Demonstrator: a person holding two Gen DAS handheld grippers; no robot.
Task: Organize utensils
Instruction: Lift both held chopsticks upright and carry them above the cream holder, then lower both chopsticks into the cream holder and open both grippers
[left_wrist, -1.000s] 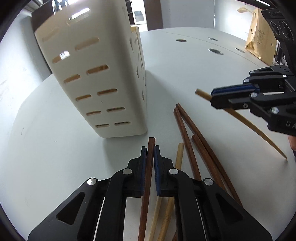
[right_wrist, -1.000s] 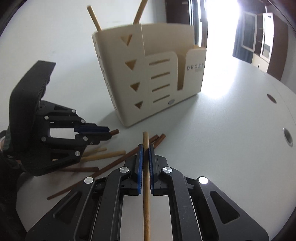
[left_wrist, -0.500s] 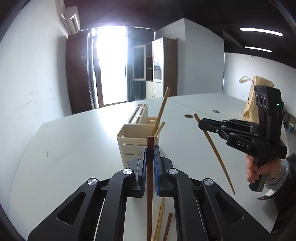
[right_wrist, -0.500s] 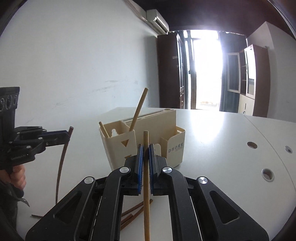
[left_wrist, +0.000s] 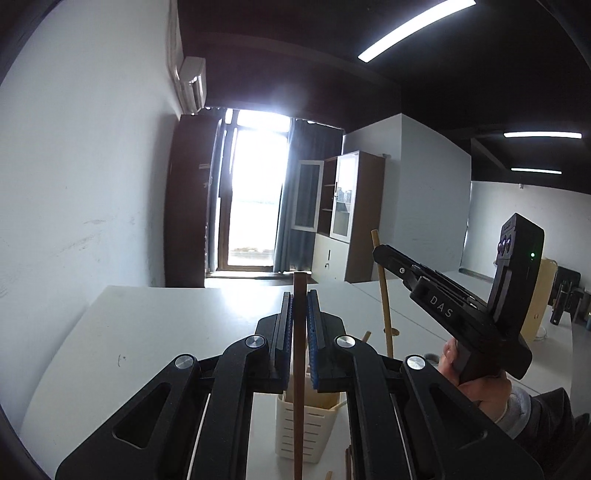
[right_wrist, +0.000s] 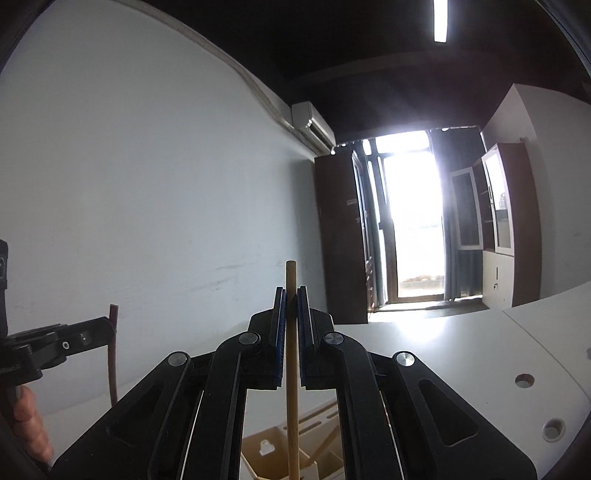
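In the left wrist view, a white wall fills the left of the frame, with an air conditioner (left_wrist: 190, 85) at the upper left and a bright glass door (left_wrist: 255, 195) at centre. The white table (left_wrist: 147, 332) spreads across the lower left. At the bottom centre, the left gripper (left_wrist: 300, 295) is clenched on a dark brown chopstick (left_wrist: 298, 387), which runs straight up between the blue pads and pokes out just above the fingertips. Directly below the jaws, low in the frame, stands the cream slotted holder (left_wrist: 306, 432), partly hidden by the gripper; the chopstick's lower length crosses in front of it. To the right, the right gripper (left_wrist: 380, 253) enters from the lower right, held by a hand (left_wrist: 476, 387), and grips a pale chopstick (left_wrist: 384, 291) that hangs down towards the holder.

In the right wrist view, the left gripper (right_wrist: 107, 325) shows at the left edge, closed on the dark brown chopstick (right_wrist: 112, 354), which hangs below it against the wall. At centre, the right gripper (right_wrist: 291, 295) is clamped on the pale chopstick (right_wrist: 291, 387), upright between its pads, its tip just above them. The cream holder (right_wrist: 280, 454) sits at the bottom of the frame beneath the jaws, the chopstick's lower part passing over its open top. The glass door (right_wrist: 413, 221) glares at the right, and the table (right_wrist: 517, 350) with round holes fills the lower right.
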